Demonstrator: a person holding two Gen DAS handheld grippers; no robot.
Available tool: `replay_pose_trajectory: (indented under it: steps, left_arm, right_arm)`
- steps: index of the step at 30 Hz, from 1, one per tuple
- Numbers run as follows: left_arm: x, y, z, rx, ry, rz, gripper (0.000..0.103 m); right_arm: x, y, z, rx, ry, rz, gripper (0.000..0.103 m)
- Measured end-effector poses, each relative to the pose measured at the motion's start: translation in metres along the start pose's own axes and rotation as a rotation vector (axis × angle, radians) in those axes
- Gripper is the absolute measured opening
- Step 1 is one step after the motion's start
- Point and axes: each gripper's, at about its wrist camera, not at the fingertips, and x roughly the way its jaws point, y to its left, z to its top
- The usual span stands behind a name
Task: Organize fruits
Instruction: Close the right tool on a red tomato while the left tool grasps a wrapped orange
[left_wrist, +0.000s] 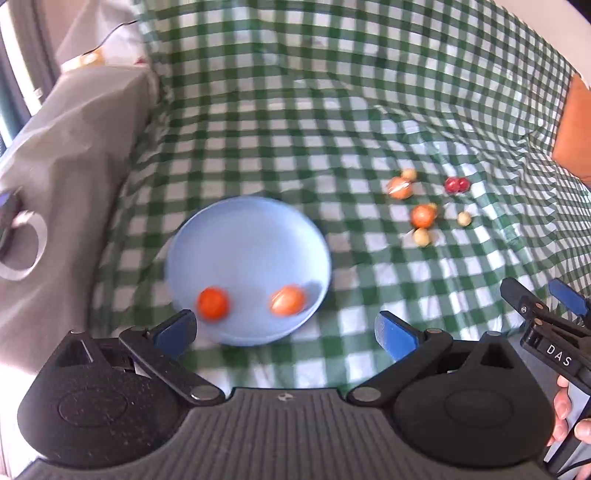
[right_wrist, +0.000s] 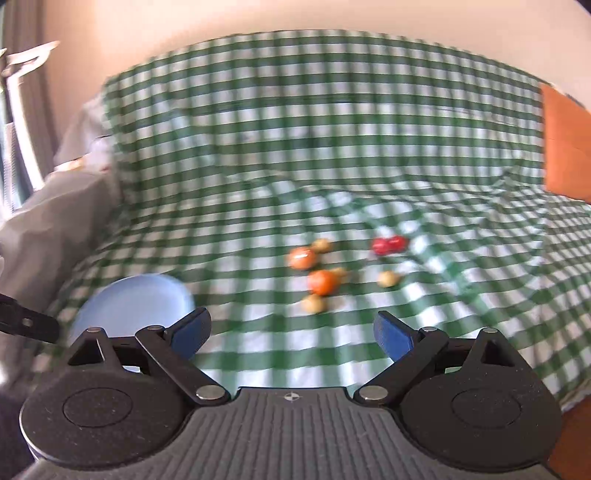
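A light blue bowl sits on the green checked cloth and holds two orange fruits near its front rim. My left gripper is open and empty just in front of the bowl. Right of the bowl lie loose fruits: two orange ones, a red pair and small yellowish ones. My right gripper is open and empty, short of that cluster; it shows at the left wrist view's right edge. The bowl lies to its left.
The green checked cloth covers the table and rises at the back. A grey draped cover stands left of the bowl. An orange-brown surface shows at the right edge. The left gripper's finger shows at the right wrist view's left edge.
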Motion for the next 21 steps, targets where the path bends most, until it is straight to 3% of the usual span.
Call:
replay_pose_trajectory:
  steps: [7, 14, 21]
  left_arm:
    - [0.054, -0.065, 0.065, 0.064, -0.011, -0.03, 0.103]
    - [0.151, -0.123, 0.128, 0.094, 0.04, -0.045, 0.103]
    - [0.251, -0.155, 0.161, 0.094, 0.137, -0.02, 0.103]
  right_arm:
    - [0.061, -0.074, 0.022, 0.068, 0.021, -0.107, 0.095]
    - [0.169, -0.135, 0.046, 0.056, 0.058, -0.197, 0.093]
    - [0.277, -0.168, 0.054, -0.012, 0.126, -0.186, 0.085]
